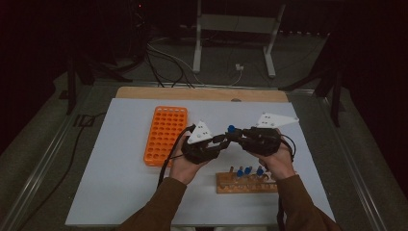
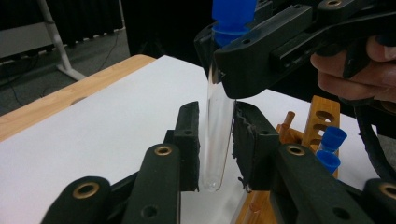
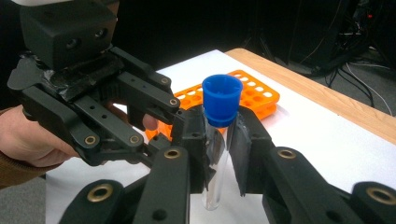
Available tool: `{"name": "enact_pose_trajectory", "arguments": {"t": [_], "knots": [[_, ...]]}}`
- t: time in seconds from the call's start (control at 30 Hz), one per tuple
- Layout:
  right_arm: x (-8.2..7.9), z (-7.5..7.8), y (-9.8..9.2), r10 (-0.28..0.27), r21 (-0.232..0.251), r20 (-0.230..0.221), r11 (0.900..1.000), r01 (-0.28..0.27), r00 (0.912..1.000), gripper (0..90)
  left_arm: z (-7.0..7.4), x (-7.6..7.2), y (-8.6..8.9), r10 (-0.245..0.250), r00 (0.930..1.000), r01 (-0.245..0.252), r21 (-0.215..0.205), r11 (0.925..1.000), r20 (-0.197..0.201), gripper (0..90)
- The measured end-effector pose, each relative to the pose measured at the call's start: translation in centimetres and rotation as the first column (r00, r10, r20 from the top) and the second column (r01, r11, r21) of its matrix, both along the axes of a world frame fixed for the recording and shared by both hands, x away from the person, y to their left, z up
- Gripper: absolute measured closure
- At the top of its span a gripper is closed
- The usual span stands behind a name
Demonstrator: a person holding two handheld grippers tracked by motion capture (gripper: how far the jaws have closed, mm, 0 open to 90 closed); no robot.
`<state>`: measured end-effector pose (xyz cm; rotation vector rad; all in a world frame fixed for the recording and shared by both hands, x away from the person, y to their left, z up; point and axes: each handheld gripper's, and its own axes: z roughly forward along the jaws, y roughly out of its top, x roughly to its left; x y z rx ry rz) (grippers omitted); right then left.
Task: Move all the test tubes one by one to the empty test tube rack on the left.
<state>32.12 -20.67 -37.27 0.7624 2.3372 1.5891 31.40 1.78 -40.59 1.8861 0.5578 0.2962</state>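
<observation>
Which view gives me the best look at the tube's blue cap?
The right gripper view: the blue cap sits whole and centred above its tool's jaws. The left gripper view cuts the cap off at the top edge. The high view shows it as a small blue dot between the two tools.

We see a clear glass tube (image 3: 215, 158) with a bright blue cap (image 3: 221, 100). The grippers' jaws are black, with small gold rings. A big orange rack (image 1: 164, 135) full of round holes lies on the white worktop (image 1: 120, 168). The worktop's far edge is light brown wood. A brown wooden rack (image 1: 245, 183) holds more blue caps.
</observation>
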Motion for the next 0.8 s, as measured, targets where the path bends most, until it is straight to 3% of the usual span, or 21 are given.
{"name": "enact_pose_trajectory", "arguments": {"t": [0.53,0.57,0.63,0.8], "knots": [[-0.1,-0.2,0.0,0.017,0.005,-0.005,1.0,-0.017,0.9998,76.2,0.0,-0.2,0.0,-0.02,0.9997,0.02,-0.002,0.9998,0.014,78.2],[-0.1,-0.2,-0.1,0.022,0.009,-0.011,1.0,-0.022,0.9997,72.9,0.0,-0.2,0.0,-0.017,0.9997,0.017,0.001,0.9998,0.016,78.3],[0.1,-0.2,-0.4,0.04,0.035,-0.031,0.999,-0.039,0.9987,58.1,0.0,-0.1,0.1,-0.011,0.9999,0.011,0.002,0.9999,0.011,78.3],[0.0,-0.2,-1.0,0.0,0.027,-0.03,1.0,0.001,0.9996,29.8,0.0,0.2,0.9,0.018,0.9998,-0.018,0.0,0.9998,0.0,78.4]]}}
